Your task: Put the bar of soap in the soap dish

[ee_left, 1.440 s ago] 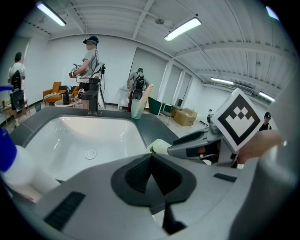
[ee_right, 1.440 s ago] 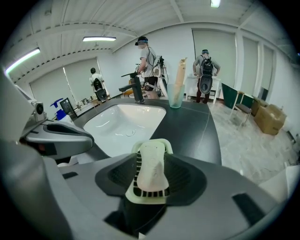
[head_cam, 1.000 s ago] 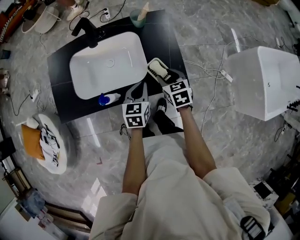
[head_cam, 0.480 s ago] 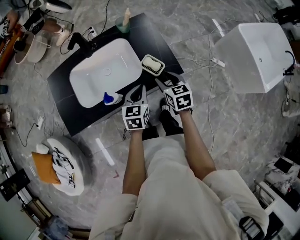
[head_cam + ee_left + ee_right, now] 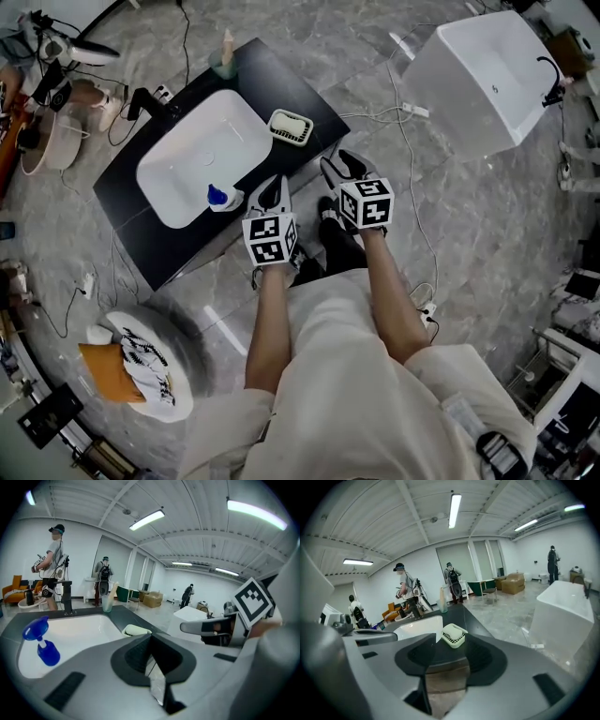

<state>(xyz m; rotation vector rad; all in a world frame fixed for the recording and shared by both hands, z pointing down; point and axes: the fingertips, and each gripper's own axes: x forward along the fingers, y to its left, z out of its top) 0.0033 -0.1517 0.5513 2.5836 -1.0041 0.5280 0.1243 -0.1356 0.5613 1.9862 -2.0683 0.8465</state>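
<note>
A pale green soap dish sits on the black counter, just right of the white sink, with a pale bar of soap lying in it. My right gripper hangs open and empty at the counter's front edge, a little short of the dish. In the right gripper view the dish shows beyond the parted jaws of that gripper. My left gripper is shut and empty at the sink's near rim. The left gripper view shows the dish past the left gripper.
A blue pump bottle stands at the sink's front edge, beside the left gripper. A black faucet and a cup are at the back of the counter. A white tub stands to the right. Cables cross the floor. People stand in the background.
Both grippers have drawn back from the counter. The right gripper, at the dish a second ago, now stands apart from it. The head view has swung round.
</note>
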